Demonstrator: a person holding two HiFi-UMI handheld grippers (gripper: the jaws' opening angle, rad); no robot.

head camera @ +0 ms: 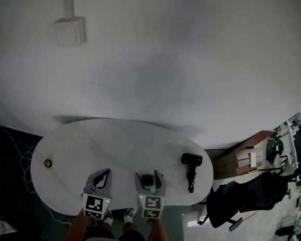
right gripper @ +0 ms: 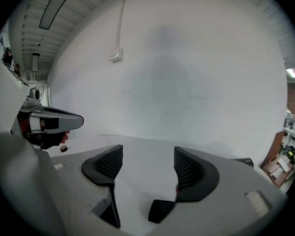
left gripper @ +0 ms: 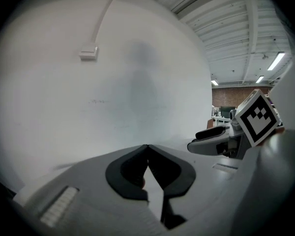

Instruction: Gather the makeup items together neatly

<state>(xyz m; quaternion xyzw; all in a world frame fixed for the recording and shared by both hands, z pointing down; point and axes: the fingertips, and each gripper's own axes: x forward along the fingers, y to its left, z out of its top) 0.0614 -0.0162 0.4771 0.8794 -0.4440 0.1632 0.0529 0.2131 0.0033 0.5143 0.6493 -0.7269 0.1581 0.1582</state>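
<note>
The white wall (head camera: 165, 59) filled most of what you saw from your head, with a small box (head camera: 70, 30) mounted on it at the upper left and a conduit running up from it. Below it stood the white oval table (head camera: 130, 144), and off its right end were a black office chair (head camera: 241, 200) and a wooden desk (head camera: 241, 157).

You held both grippers side by side over the near edge of the table, pointing toward the wall. Your left gripper (head camera: 106, 171) was clenched: in the left gripper view its black pads (left gripper: 128, 173) met at the tips, and nothing was caught between them. Your right gripper (head camera: 150, 174) was released: in the right gripper view its two ribbed pads (right gripper: 189, 171) stood well apart, with only bare tabletop between them.

A black hair dryer (head camera: 191, 164) lay on the right part of the table, well to the right of your right gripper, its handle pointing toward you.

The only thing on the table that might have been makeup was a small round dark item (head camera: 48, 162). It sat near the left edge, well apart from both grippers and far from the hair dryer. It was too small for you to tell what kind of item it was.
</note>
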